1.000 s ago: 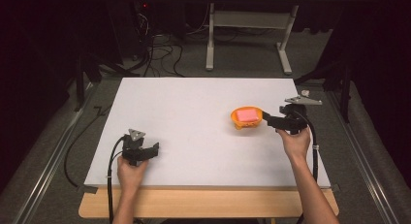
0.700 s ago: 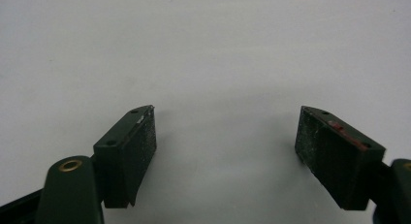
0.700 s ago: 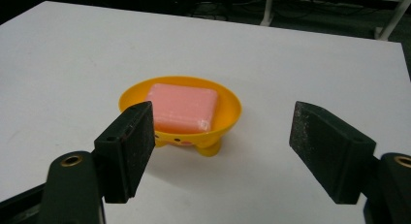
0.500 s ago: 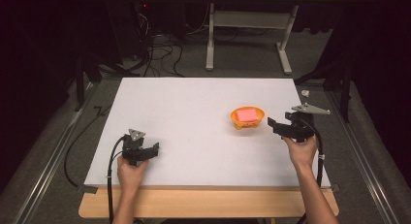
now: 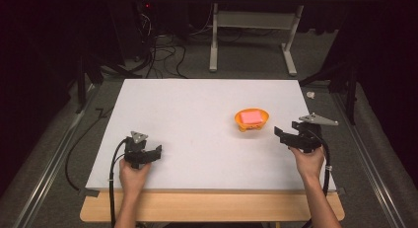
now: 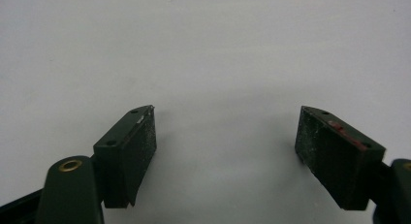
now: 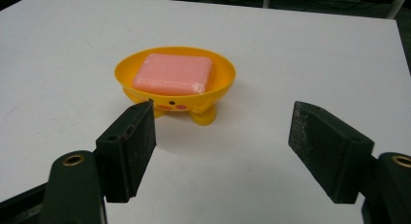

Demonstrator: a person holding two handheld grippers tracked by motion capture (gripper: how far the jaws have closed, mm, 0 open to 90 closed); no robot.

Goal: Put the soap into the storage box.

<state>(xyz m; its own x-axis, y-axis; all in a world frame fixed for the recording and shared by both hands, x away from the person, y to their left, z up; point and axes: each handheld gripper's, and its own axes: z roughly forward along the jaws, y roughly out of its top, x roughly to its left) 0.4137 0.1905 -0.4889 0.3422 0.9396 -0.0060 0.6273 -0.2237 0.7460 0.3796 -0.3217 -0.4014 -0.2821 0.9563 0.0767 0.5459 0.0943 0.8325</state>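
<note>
From the high view I see a matte white table top [image 5: 197,114] on a pale wooden base. A small round orange soap dish [image 5: 252,120] sits right of centre, holding a flat pink bar of soap [image 5: 251,116]. My right gripper [image 5: 280,135], black and angular with a grey three-cornered plate on top, hovers just to the right of the dish, apart from it, jaws pointing toward it. My left gripper [image 5: 156,151] rests near the front left of the table, well apart from the dish.

In the left gripper view, my two black jaws stand wide apart over bare white surface, their rough, grainy pads [image 6: 145,136] facing each other with nothing between them.

In the right gripper view, the glossy plastic soap dish [image 7: 220,81] stands on stubby feet, with small dots and pink cheeks painted on its front. The smooth, rounded-rectangle soap [image 7: 173,73] lies inside it. My jaws have just been closing a little, yet a clear gap remains and nothing is between the gritty pads [image 7: 312,136]; the dish sits just beyond them, nearer the left one.
</note>
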